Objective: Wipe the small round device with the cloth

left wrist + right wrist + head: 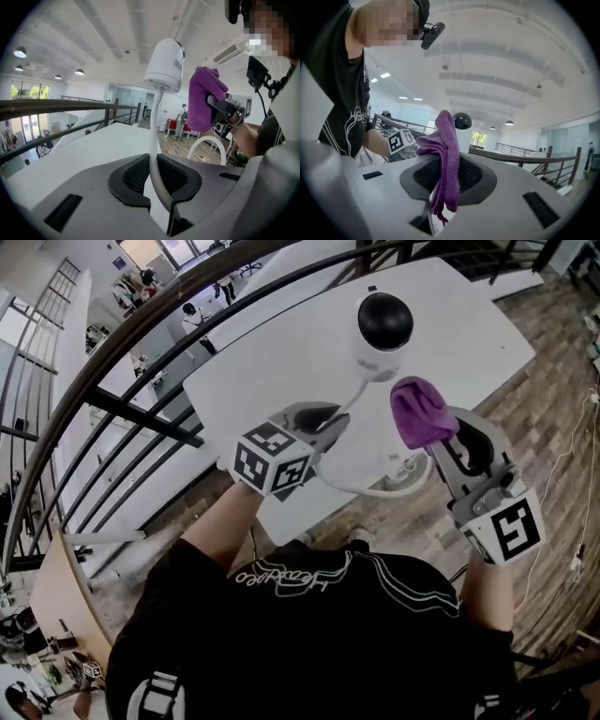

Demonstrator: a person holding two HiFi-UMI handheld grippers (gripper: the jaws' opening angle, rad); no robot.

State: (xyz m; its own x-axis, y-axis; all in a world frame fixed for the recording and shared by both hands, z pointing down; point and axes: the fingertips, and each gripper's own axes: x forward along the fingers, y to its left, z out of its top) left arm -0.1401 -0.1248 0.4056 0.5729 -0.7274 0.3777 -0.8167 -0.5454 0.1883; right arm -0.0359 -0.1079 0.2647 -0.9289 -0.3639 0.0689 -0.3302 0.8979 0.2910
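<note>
Purple microfibre cloth (420, 411) bunches out of the right gripper (441, 432) in the head view. It sits just beside the small round white device with a black dome face (382, 334), which is held up over the white table (281, 362). Whether cloth and device touch, I cannot tell. The left gripper (323, 423) reaches in from the other side.

In the left gripper view, the jaws are clenched on the white cable (153, 154) that rises to the device's underside. The device stands aloft on that stalk, with the cloth close at its right.

In the right gripper view, the jaws pinch the folded cloth, and the black dome peeks out just behind its top.

By my reading, the wipe is about to start. Next, the cloth must be pressed onto the dome and rubbed across it while the left grip steadies the cable.
</note>
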